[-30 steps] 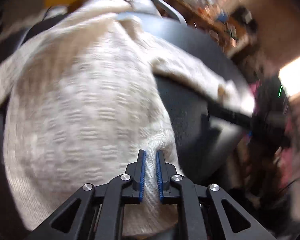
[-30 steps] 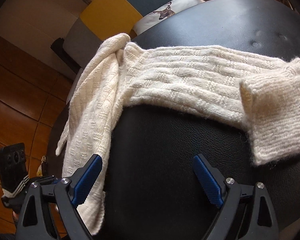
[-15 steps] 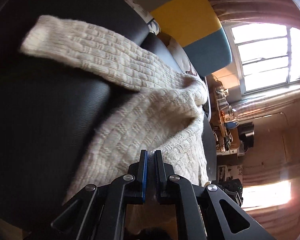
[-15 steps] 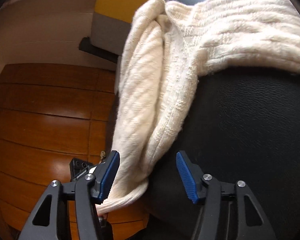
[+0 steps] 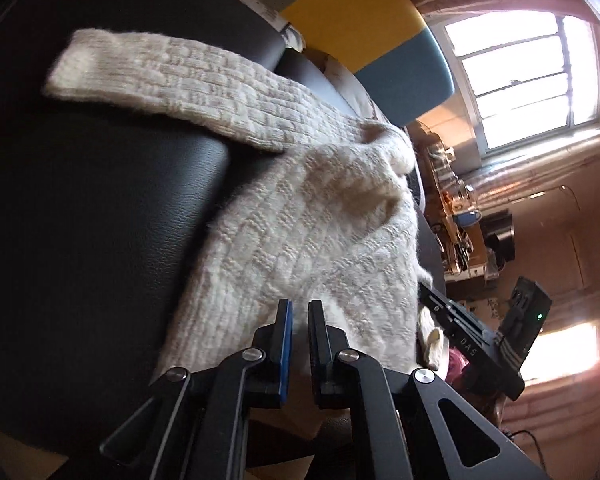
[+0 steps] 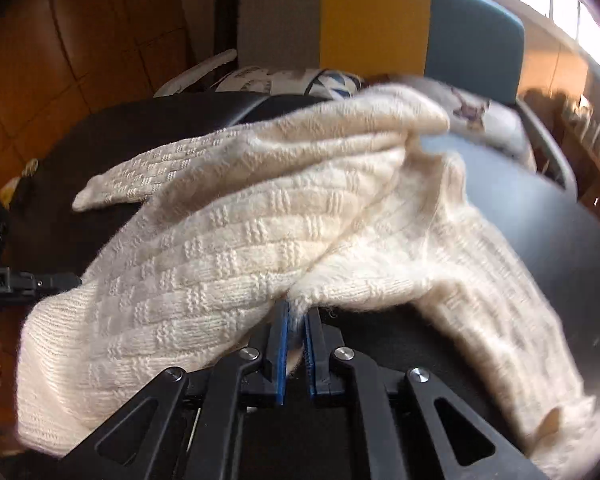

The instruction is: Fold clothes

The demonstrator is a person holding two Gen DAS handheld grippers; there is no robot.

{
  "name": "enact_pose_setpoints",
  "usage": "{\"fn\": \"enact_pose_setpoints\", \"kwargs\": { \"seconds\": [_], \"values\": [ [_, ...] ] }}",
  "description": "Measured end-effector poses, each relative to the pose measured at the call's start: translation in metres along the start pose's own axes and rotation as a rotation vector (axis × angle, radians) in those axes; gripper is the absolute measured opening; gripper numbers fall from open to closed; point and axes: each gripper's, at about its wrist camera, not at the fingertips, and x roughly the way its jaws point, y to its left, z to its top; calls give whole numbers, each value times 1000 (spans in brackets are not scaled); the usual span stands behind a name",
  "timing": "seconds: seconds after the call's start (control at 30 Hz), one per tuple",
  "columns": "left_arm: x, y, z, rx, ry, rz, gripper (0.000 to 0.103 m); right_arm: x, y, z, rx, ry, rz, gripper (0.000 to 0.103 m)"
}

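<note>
Now the dark leather-covered surface (image 6: 560, 248) fills most of both views, and the cream knitted sweater (image 6: 228, 248) is spread over it, bunched rather than flat. In the right wrist view the sweater's body runs from the lower left of the frame up to a peak at upper centre, with one sleeve trailing down to the lower right. In the left wrist view a sleeve (image 5: 172, 76) is laid out towards the upper left, and the body falls towards the bottom centre. A yellow and blue chair back (image 6: 400, 24) is seen at the top of the frame.

Half a second ago the right hand-held gripper (image 6: 296, 316) was held wide apart around a hanging edge of the knit; its jaws are now drawn narrow with a tuft of the sweater's edge pinched between them. The left hand-held gripper (image 5: 299, 312) is seen narrow as before, with knit fabric caught between its pads at the lower centre of the frame.

With the sweater gripped at two points, it is judged that a lift or carry-over of that edge is being set up. No finished fold is shown: the layers are heaped and uneven.
</note>
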Motion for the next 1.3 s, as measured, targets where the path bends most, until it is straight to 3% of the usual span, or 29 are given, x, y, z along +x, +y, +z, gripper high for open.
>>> {"fn": "enact_pose_setpoints", "kwargs": {
  "seconds": [0.1, 0.23, 0.27, 0.37, 0.4, 0.43, 0.6, 0.73, 0.83, 0.9, 1.0, 1.1, 1.17, 1.3],
  "values": [
    [9, -19, -5, 89, 39, 9, 7, -1, -33, -12, 78, 35, -9, 6],
    [30, -33, -14, 158, 86, 80, 7, 3, -81, -32, 221, 95, 5, 10],
    [32, -34, -15, 158, 87, 83, 7, 3, -92, -37, 295, 96, 80, 19],
    [38, -36, -19, 167, 113, 79, 8, 3, -110, -59, 611, 42, 508, 32],
    [41, -37, -21, 169, 126, 80, 8, 6, -107, -63, 648, 41, 561, 39],
    [42, -39, -25, 173, 131, 80, 8, 10, -101, -66, 648, 46, 557, 44],
    [38, -42, -35, 152, 128, 52, 8, 37, -67, -71, 566, 147, 445, 45],
    [39, -37, -37, 121, 131, 46, 12, 39, -49, -62, 467, 133, 354, 47],
    [32, -37, -36, 110, 106, 36, 12, 39, -45, -60, 419, 147, 336, 46],
    [25, -38, -34, 111, 74, 35, 12, 37, -38, -56, 350, 165, 216, 6],
    [15, -39, -32, 112, 27, 33, 13, 21, -7, -50, 90, 117, 22, 5],
    [6, -40, -30, 115, -17, 34, 23, -5, 1, -48, -79, 79, -115, 5],
    [10, -38, -31, 135, 0, 73, 27, -13, -16, -55, -89, 104, -173, 5],
    [37, -27, -41, 142, 107, 135, 29, 17, -46, -76, 5, 239, -216, 5]
  ]
}}
